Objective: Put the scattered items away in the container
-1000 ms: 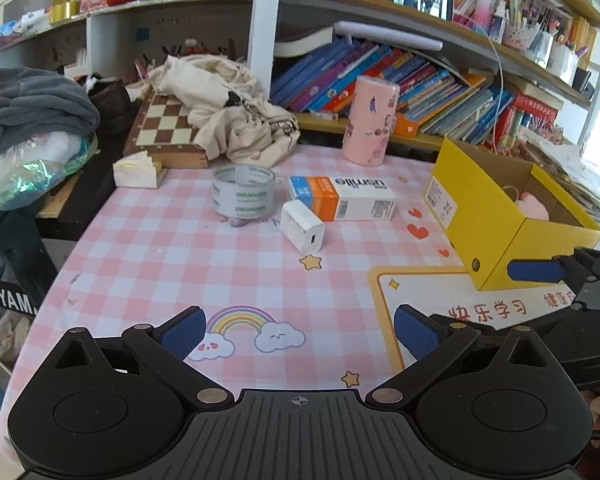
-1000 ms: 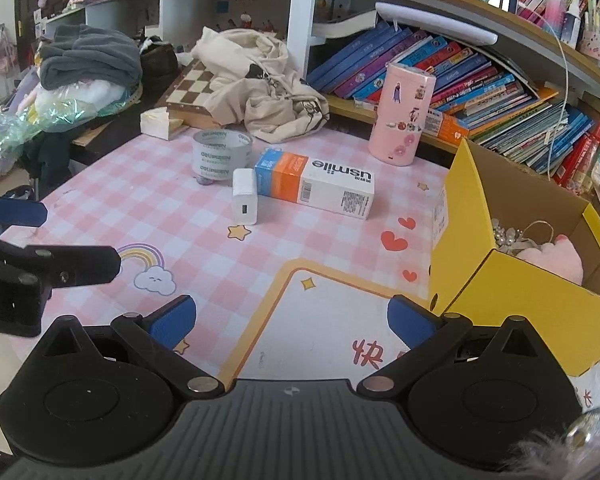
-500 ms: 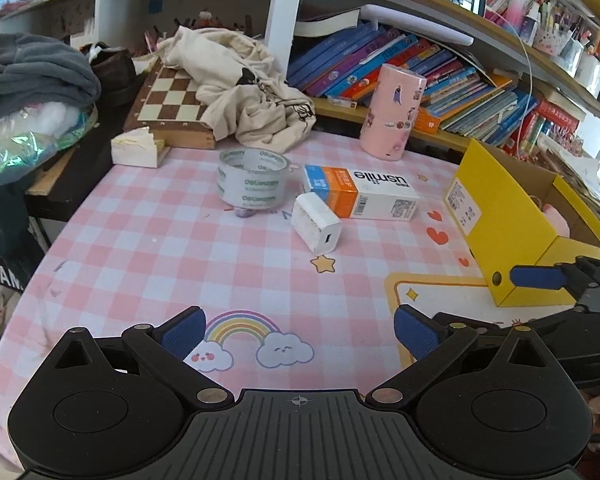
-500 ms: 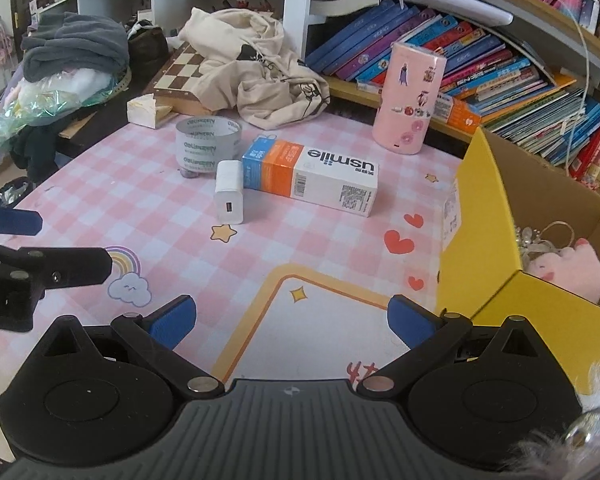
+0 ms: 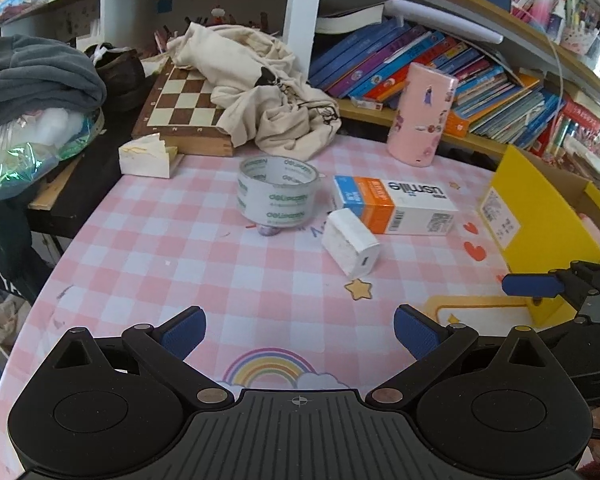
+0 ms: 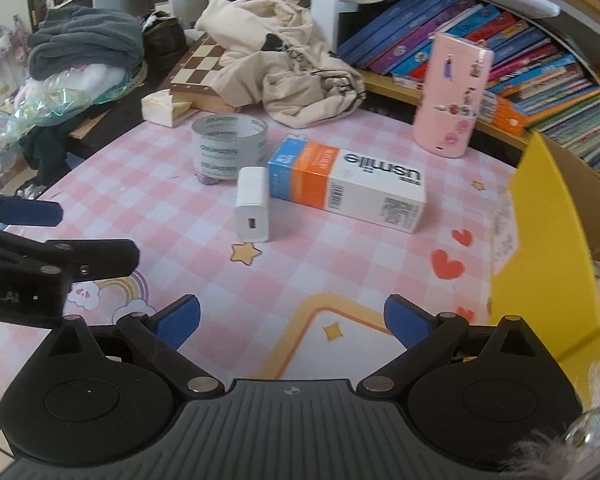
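Note:
On the pink checked tablecloth (image 5: 204,264) lie a white charger block (image 5: 350,246) (image 6: 253,203), a roll of clear tape (image 5: 277,191) (image 6: 229,146) and a white, orange and blue usmile box (image 5: 396,205) (image 6: 346,186). A yellow cardboard box (image 5: 540,220) (image 6: 548,248) stands open at the right with a pink plush toy inside. My left gripper (image 5: 300,330) is open and empty, short of the charger. Open and empty too, my right gripper (image 6: 292,320) hovers near the yellow box's left wall.
A pink sticker-covered case (image 5: 422,114) (image 6: 452,98) stands upright at the back. Behind the table sit a chessboard (image 5: 184,104), a cream cloth bag (image 5: 260,92) and a small cream box (image 5: 146,156). Book shelves fill the back right. Grey clothes (image 5: 32,76) pile up at left.
Both grippers have moved forward toward the charger, tape and usmile box, which now look larger and nearer. Nothing was grasped and the items on the table stayed put.

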Tool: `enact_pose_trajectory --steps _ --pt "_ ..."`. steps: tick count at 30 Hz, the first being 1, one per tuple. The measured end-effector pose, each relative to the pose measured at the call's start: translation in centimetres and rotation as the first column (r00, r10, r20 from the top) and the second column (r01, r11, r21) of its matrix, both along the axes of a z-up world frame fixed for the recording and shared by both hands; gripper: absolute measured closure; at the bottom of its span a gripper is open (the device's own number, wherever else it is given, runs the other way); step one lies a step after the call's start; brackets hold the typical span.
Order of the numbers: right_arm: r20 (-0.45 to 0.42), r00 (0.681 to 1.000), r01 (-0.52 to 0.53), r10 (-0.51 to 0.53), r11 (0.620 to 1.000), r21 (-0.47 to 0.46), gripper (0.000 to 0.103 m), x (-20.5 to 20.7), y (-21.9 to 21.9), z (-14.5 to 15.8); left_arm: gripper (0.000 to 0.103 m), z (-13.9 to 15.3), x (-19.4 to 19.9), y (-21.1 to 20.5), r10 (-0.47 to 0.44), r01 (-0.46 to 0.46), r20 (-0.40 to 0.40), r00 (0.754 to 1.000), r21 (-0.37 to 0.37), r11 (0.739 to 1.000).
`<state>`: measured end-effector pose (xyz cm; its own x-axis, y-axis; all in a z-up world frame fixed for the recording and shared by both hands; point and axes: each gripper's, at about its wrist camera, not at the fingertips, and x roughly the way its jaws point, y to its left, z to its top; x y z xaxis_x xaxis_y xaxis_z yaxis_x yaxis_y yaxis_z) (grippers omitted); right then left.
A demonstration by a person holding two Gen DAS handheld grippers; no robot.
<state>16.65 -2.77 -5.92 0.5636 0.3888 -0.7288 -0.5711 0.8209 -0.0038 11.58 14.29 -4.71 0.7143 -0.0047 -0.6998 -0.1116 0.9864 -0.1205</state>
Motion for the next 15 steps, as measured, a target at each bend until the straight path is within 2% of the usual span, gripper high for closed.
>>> enact_pose_trajectory --steps 7,15 --pt "-0.013 0.998 -0.061 0.061 0.998 0.0 0.022 2.1 2.2 -0.8 0.002 -0.7 2.1 1.4 0.033 -0.033 -0.016 0.999 0.021 0.999" --pt "-0.025 0.992 -0.127 0.128 0.992 0.013 0.032 5.3 5.5 -1.5 0.002 -0.7 6.2 2.7 0.044 -0.045 0.008 0.999 0.064 0.997"
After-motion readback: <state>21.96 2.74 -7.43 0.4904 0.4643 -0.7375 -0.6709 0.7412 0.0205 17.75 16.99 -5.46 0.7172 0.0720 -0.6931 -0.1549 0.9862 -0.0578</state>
